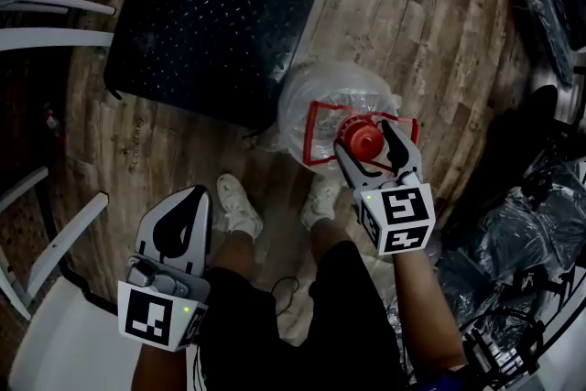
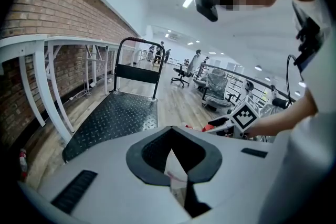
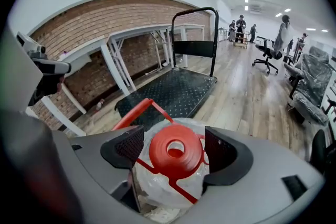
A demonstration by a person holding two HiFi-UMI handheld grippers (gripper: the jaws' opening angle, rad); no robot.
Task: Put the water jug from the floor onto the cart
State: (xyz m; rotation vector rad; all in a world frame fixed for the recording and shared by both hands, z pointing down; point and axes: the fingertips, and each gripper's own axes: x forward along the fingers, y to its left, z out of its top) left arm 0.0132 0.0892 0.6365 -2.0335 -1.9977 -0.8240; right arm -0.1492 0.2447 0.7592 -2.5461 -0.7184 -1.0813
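Note:
A clear water jug (image 1: 316, 105) with a red cap (image 1: 360, 138) and a red carry handle (image 1: 316, 137) stands on the wooden floor, just off the near corner of the cart (image 1: 211, 14). The cart is a black diamond-plate platform with a black push handle (image 3: 195, 10) at its far end. My right gripper (image 1: 371, 151) hangs over the jug's neck, open, one pad on each side of the cap (image 3: 175, 150) and neither touching it. My left gripper (image 1: 195, 195) is lower left, away from the jug, shut and empty; the left gripper view looks out over its jaws (image 2: 176, 176) at the cart (image 2: 115, 115).
The person's two white shoes (image 1: 240, 206) stand right beside the jug. White metal table legs (image 1: 55, 14) run along the brick wall at left. Plastic-wrapped chairs (image 1: 522, 243) crowd the right side. Office chairs (image 3: 268, 55) and people stand far down the room.

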